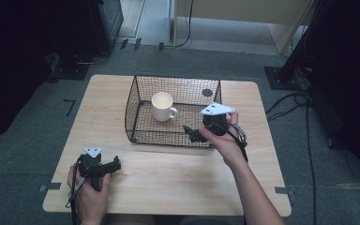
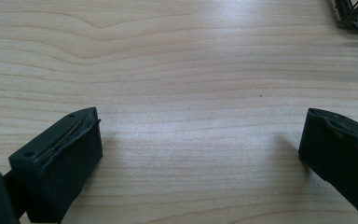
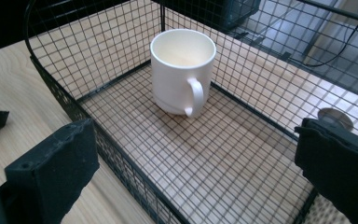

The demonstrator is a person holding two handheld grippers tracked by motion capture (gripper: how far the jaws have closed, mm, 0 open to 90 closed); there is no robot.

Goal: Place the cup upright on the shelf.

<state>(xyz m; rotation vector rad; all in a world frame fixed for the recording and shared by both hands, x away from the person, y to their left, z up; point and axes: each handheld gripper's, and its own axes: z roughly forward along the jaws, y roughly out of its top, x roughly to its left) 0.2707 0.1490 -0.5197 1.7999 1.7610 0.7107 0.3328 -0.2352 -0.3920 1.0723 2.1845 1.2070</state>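
Inside the wire basket [image 1: 136,101] the mug [image 1: 162,106] stands upright, both grippers [image 1: 104,168] [image 1: 192,132] gaping empty; placement looks done.

Cream-white mug [image 1: 163,106] inside a black wire-mesh basket [image 1: 136,105] of fine square grid. Table [image 1: 168,173] was pale wood with wavy grain. Both grippers, left [image 1: 115,165] and right [image 1: 191,132], were black, each bearing a light grey plate.
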